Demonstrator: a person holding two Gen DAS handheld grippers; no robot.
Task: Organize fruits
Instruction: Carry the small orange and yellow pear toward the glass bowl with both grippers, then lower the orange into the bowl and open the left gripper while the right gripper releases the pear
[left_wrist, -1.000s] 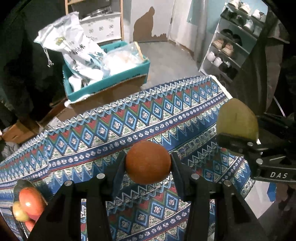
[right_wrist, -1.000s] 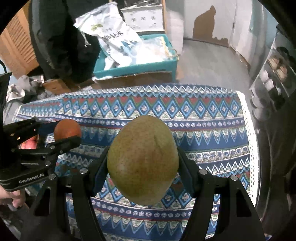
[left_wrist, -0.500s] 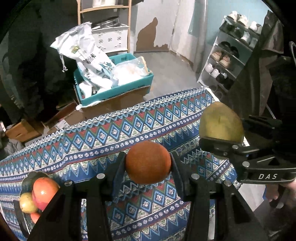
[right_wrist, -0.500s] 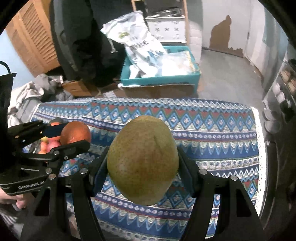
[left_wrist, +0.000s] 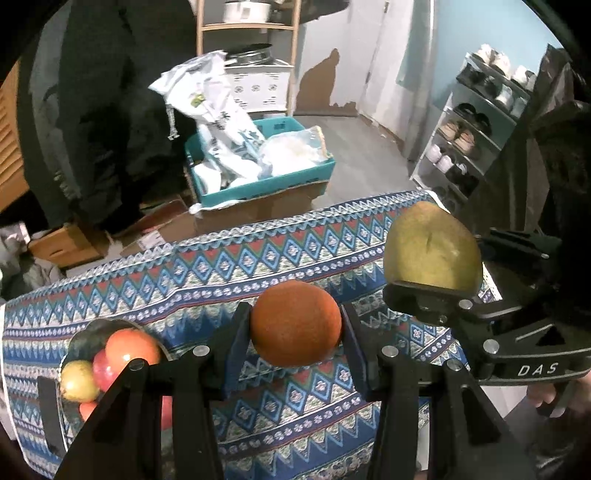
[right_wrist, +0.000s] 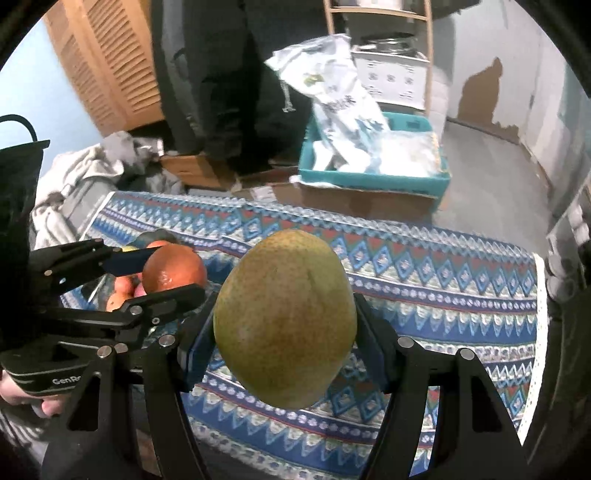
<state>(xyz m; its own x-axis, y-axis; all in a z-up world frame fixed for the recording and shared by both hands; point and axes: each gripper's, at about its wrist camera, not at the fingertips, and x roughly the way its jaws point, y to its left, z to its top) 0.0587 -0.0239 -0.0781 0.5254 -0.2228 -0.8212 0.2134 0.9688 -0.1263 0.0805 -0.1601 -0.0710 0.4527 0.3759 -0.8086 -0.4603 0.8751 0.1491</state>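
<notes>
My left gripper (left_wrist: 295, 326) is shut on an orange (left_wrist: 295, 323) and holds it above the patterned tablecloth (left_wrist: 229, 266). My right gripper (right_wrist: 284, 317) is shut on a large green-yellow mango (right_wrist: 284, 317), also held above the cloth. In the left wrist view the mango (left_wrist: 432, 251) and right gripper show at the right. In the right wrist view the orange (right_wrist: 173, 267) and left gripper show at the left. A metal bowl (left_wrist: 83, 334) at the table's left end holds red and yellow fruits (left_wrist: 127, 349).
Beyond the table's far edge stand a teal box (left_wrist: 266, 181) with white bags on a cardboard box, a wooden shelf (left_wrist: 247, 26) and a dark hanging coat (left_wrist: 99, 122). A shoe rack (left_wrist: 476, 122) stands at the right. Clothes (right_wrist: 85, 173) lie on the floor at the left.
Both grippers have risen and pulled back from the table with their fruits still held. More of the bowl and of the room shows now.
</notes>
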